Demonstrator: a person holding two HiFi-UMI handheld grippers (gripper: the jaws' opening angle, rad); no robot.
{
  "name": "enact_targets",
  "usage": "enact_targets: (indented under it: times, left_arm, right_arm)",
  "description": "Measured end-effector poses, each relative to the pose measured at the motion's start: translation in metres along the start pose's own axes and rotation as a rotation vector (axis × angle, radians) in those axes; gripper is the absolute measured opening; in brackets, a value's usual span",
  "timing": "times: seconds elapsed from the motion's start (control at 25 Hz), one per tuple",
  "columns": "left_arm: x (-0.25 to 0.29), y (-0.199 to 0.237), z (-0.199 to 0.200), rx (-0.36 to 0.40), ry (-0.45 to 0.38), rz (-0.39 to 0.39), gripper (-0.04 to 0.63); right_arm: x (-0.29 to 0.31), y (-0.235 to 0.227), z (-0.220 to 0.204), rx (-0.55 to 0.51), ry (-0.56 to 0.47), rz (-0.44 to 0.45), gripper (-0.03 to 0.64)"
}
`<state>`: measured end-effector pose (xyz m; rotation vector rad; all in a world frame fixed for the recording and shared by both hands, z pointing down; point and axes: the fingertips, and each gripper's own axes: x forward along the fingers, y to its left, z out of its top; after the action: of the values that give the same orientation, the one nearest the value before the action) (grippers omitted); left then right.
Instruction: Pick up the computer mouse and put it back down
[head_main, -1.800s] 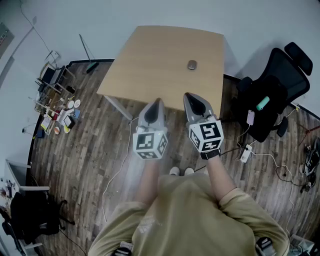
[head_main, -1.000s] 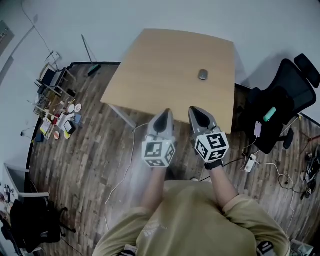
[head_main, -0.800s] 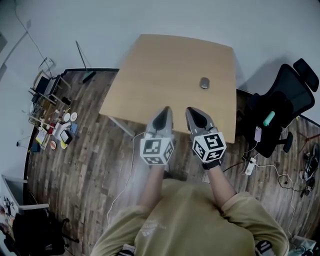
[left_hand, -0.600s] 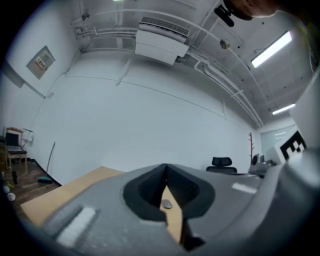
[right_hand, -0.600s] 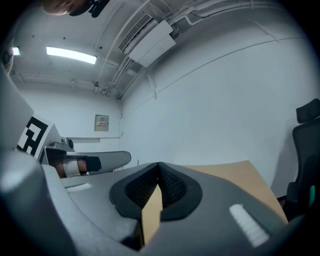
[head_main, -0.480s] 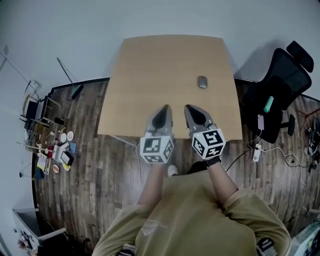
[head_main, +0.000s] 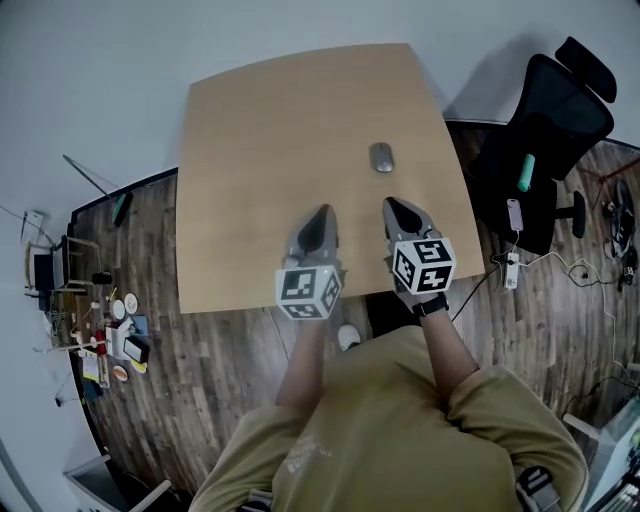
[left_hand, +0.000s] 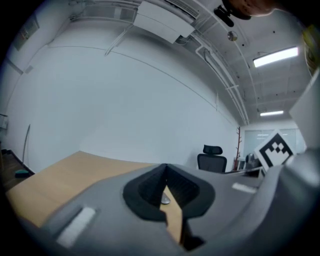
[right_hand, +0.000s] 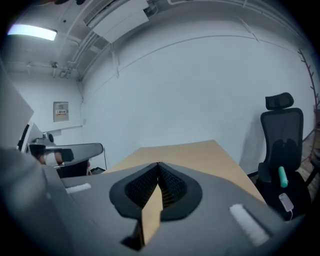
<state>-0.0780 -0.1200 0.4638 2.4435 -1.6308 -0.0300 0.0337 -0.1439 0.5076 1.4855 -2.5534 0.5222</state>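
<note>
A small grey computer mouse (head_main: 382, 157) lies on the light wooden table (head_main: 260, 140), toward its right side. My right gripper (head_main: 393, 203) hovers over the table just short of the mouse, jaws shut on nothing. My left gripper (head_main: 322, 211) is beside it, further left, also shut and empty. In the left gripper view the mouse (left_hand: 165, 200) shows as a small grey shape through the slit between the closed jaws. The right gripper view (right_hand: 158, 165) shows only the tabletop (right_hand: 200, 155) ahead; the mouse is hidden there.
A black office chair (head_main: 545, 110) with a green item and a phone on its seat stands right of the table. Cables and a power strip (head_main: 505, 270) lie on the wood floor at right. Clutter (head_main: 115, 340) sits on the floor at left. A white wall is behind the table.
Both grippers have come forward from over the floor to over the table's near part. The table now fills more of the head view, and the mouse sits closer to the right gripper.
</note>
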Motion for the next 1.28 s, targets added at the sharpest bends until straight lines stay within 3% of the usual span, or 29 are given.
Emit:
enact_targets:
  times: [0.12,0.32,0.6,0.84,0.96,1.12,1.16,1.28]
  left_arm:
    - [0.042,0.010,-0.015,0.005,0.050,-0.011,0.000]
    - [0.108,0.039,-0.043,-0.020,0.125,0.007,0.000]
    - [0.172,0.074,-0.089,-0.064,0.223,0.044,0.000]
    - [0.196,0.103,-0.114,-0.098,0.264,0.077,0.000]
    - [0.199,0.108,-0.122,-0.110,0.276,0.080,0.000]
    - [0.198,0.106,-0.126,-0.119,0.281,0.082,0.000]
    - [0.198,0.105,-0.126,-0.120,0.278,0.083,0.000]
    - [0.193,0.100,-0.121,-0.116,0.266,0.086,0.000]
  right_arm:
    - [0.043,-0.041,-0.015,0.034,0.112,-0.045,0.010]
    - [0.124,-0.094,-0.041,0.047,0.282,-0.053,0.081]
    - [0.222,-0.158,-0.099,0.066,0.459,-0.107,0.232]
    - [0.270,-0.191,-0.145,0.113,0.562,-0.182,0.386]
    - [0.280,-0.201,-0.156,0.117,0.575,-0.217,0.391]
    - [0.283,-0.209,-0.160,0.078,0.573,-0.278,0.338]
    - [0.283,-0.209,-0.160,0.069,0.573,-0.284,0.302]
    - [0.281,-0.208,-0.161,0.081,0.584,-0.267,0.299]
